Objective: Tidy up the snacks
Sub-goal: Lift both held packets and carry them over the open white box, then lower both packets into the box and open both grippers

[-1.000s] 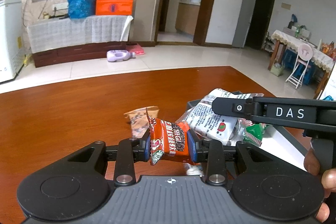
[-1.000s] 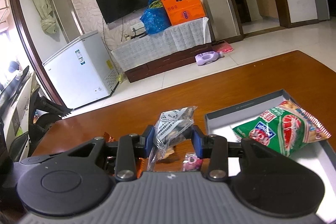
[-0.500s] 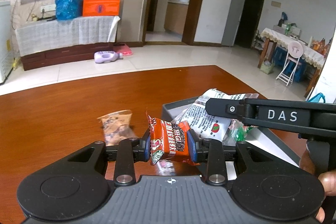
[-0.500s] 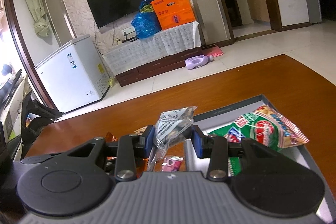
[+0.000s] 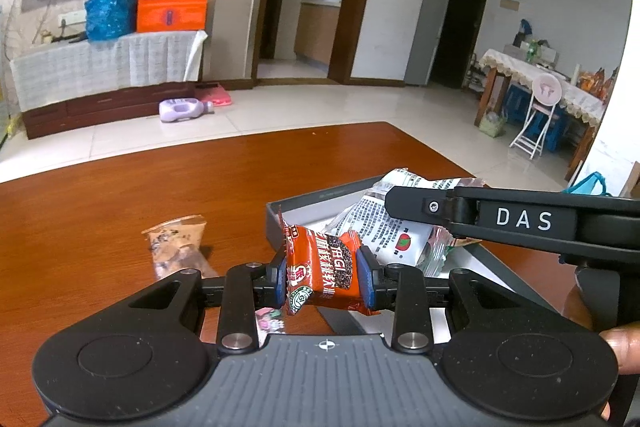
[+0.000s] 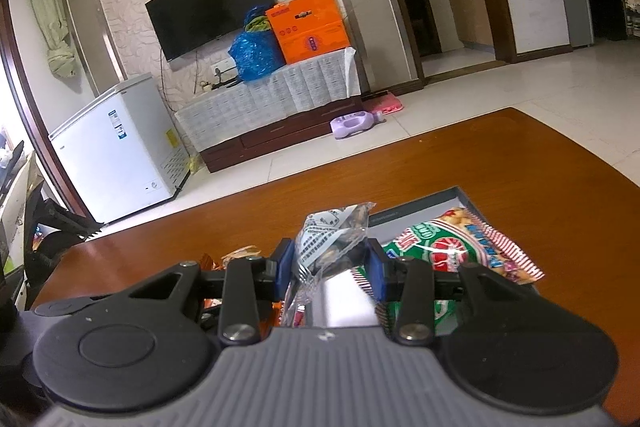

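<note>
While my left gripper (image 5: 323, 277) pinches an orange foil snack packet with dark print (image 5: 324, 273) between its blue pads (image 5: 281, 277), the packet hangs above the near left corner of the shallow grey box (image 5: 304, 201) on the reddish-brown wooden table (image 5: 120, 219). Under that claw, just behind its fingers, a small pink-and-white wrapped sweet (image 5: 270, 319) lies on the wood. Left of the box lies a crumpled brown-and-clear snack wrapper (image 5: 178, 247), a little apart from it. To my right, the black arm of my other tool, lettered DAS, crosses over the box.

My right gripper (image 6: 330, 265) is closed narrowly on a crinkled clear-and-white snack bag with printed text (image 6: 332, 243), held upright over the box's near left part. Beyond it, inside the box, a green, red and white striped snack bag (image 6: 460, 247) lies flat, reaching the right wall. Some orange wrapping shows low on the left behind the claw's fingers; I cannot tell what it is.

Farther off, past the table's far edge, a pale purple bottle (image 6: 354, 123) lies on the tiled floor before a low cloth-covered cabinet (image 6: 272, 95) bearing an orange carton (image 6: 308, 25) and a blue plastic sack (image 6: 254, 53). A white chest freezer (image 6: 116, 147) stands to the left.
</note>
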Tool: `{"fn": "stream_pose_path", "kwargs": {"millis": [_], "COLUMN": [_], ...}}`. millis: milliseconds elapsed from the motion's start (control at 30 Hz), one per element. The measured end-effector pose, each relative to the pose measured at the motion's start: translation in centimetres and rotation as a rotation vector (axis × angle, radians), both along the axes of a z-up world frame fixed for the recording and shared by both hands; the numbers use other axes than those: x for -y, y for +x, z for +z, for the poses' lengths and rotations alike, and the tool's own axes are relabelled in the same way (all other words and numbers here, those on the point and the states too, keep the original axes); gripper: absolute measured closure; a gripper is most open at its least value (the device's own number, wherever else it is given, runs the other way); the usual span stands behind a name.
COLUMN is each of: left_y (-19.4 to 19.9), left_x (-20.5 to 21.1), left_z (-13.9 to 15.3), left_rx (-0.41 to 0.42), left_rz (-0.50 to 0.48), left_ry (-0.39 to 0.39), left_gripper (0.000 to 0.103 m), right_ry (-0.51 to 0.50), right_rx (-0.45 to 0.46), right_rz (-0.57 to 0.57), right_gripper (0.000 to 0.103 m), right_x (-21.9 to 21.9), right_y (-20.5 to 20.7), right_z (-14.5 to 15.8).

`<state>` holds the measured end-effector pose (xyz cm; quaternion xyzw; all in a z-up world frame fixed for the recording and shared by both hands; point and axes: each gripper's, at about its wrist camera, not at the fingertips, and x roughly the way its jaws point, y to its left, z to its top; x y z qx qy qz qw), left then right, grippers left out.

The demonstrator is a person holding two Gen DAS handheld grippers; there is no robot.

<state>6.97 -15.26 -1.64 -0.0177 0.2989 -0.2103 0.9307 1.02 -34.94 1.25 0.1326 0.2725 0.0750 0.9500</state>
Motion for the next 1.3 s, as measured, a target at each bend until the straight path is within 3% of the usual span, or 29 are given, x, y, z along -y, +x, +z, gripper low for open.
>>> {"fn": "stream_pose_path", "kwargs": {"millis": [1300], "left_y": [2.3], "left_x": [4.5], "left_z": [-2.6], "left_rx": [-0.023], "left_rz": [-0.078], "left_ry": [0.062], "left_gripper": [0.068], "right_ry": [-0.059], "right_rx": [-0.045], "right_rz": [-0.062], "right_gripper": [0.064], "right_x": [3.4], "right_y": [-0.2], "right_z": [-1.4]}}
